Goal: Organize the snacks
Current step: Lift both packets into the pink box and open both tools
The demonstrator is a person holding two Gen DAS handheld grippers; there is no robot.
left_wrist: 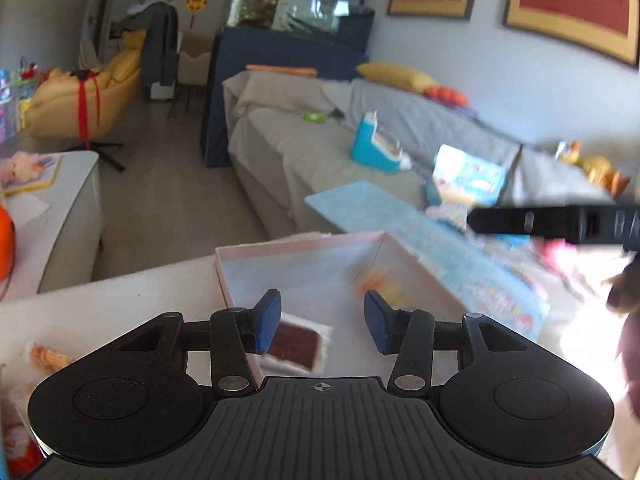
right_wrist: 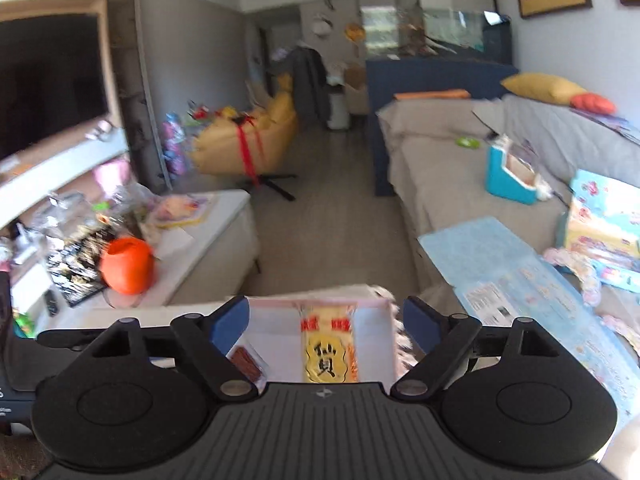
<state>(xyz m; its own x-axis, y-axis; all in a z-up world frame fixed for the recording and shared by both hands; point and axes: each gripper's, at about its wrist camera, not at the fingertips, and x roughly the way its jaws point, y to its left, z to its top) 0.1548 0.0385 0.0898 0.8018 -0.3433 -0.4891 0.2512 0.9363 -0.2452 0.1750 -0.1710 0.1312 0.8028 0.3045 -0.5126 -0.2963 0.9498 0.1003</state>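
- Both tools sit nearest the lenses: the left hand-held gripper (left_wrist: pixel 322 322) has its blue pads spread wide and holds nothing, and the right hand-held gripper (right_wrist: pixel 326 326) is likewise wide and empty.
- Just under the left pads a brown snack packet (left_wrist: pixel 298 346) lies inside the pink box (left_wrist: pixel 280 250), near its near-left corner.
- Between the right pads a yellow rice-cracker packet (right_wrist: pixel 329 346) lies flat in the same box, toward its right side; the left view shows it only as a blur.
- On the desk (left_wrist: pixel 120 300) left of the box, another orange-wrapped snack (left_wrist: pixel 48 354) waits near the edge.
- Beyond the box's far-right corner a blue lid (left_wrist: pixel 460 264) leans, and a sofa (left_wrist: pixel 320 152) stands behind.
- Judging by this, two packets are boxed and the step in hand is fetching the next one; that calls for swinging the left tool over the loose snack, lowering, then closing.
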